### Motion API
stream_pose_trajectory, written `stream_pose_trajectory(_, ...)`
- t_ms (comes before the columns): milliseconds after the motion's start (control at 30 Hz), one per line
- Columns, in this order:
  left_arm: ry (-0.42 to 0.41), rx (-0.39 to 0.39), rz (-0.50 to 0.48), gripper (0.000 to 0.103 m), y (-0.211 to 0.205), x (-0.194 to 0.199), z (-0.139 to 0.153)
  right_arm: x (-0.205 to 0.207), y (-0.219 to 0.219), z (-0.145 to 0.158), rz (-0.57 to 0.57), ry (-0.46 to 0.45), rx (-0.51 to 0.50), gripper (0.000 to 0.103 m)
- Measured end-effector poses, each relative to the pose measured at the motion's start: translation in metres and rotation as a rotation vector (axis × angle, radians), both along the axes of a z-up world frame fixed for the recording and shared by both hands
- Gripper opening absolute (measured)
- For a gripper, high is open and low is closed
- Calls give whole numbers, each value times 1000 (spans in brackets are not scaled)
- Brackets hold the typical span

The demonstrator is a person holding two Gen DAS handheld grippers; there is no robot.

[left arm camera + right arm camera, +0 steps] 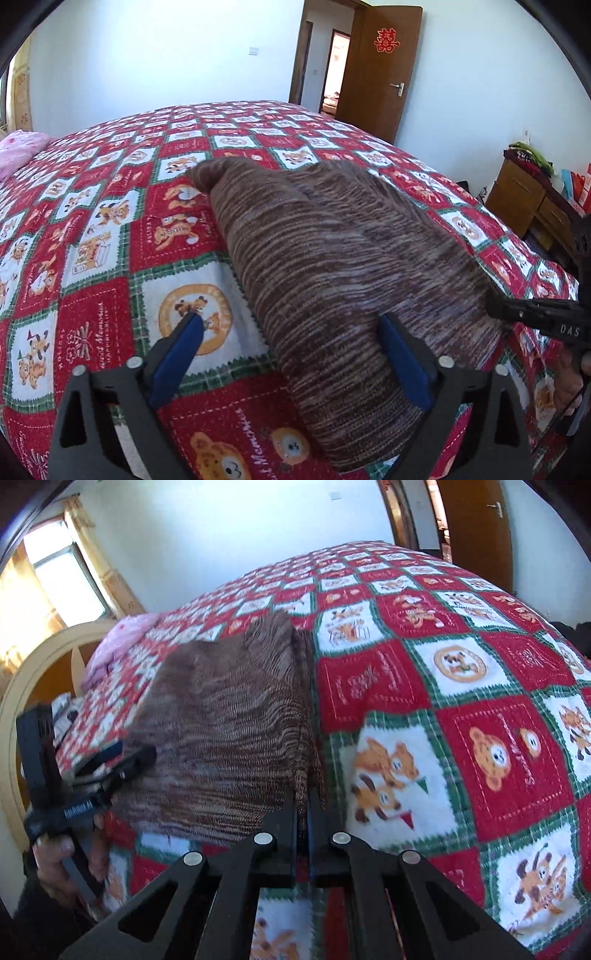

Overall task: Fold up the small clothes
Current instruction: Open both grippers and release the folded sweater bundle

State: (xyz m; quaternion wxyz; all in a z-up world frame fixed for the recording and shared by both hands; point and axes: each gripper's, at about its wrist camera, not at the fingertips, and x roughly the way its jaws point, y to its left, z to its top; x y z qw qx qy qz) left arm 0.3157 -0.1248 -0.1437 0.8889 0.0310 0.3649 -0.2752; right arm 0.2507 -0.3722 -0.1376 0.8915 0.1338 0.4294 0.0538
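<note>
A brown striped knit garment (332, 258) lies on the bed; it also shows in the right wrist view (229, 731). My left gripper (291, 328) is open, its blue pads astride the garment's near left edge, the right pad on the cloth. My right gripper (303, 797) is shut on the garment's right edge, which runs up between the closed fingers. The right gripper shows at the right of the left wrist view (495, 304). The left gripper shows at the left of the right wrist view (136, 753).
The bed has a red, white and green patchwork bear quilt (110, 221). A pink pillow (18, 151) lies at its far left. A wooden cabinet (524, 192) stands to the right, an open brown door (376, 66) behind.
</note>
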Motion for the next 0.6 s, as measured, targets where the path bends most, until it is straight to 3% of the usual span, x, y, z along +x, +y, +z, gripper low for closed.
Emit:
stream_pose_trajectory(100, 20, 7, -9, 98, -1, 1, -4, 3, -3, 10, 2, -34, 20, 10)
stream_pose_trajectory(133, 24, 0, -7, 98, 0, 1, -4, 9, -4, 17, -2, -57, 24, 28)
stream_pose_trajectory(200, 34, -17, -3, 98, 3, 2, -5, 24, -4, 37, -1, -121, 10, 50)
stream_pose_trajectory(267, 45, -30, 0, 99, 4, 4, -7, 51, -1, 53, 22, -156, 10, 50)
stream_pose_trajectory(467, 53, -40, 9, 100, 6, 3, -9, 159, 10, 42, 37, -38, -56, 50)
stream_pose_trajectory(500, 51, -38, 10, 100, 5, 2, -9, 171, 10, 35, 43, -5, -50, 45)
stream_pose_trajectory(600, 48, -33, 11, 100, 5, 2, -9, 199, 8, 14, 23, 64, -68, 4)
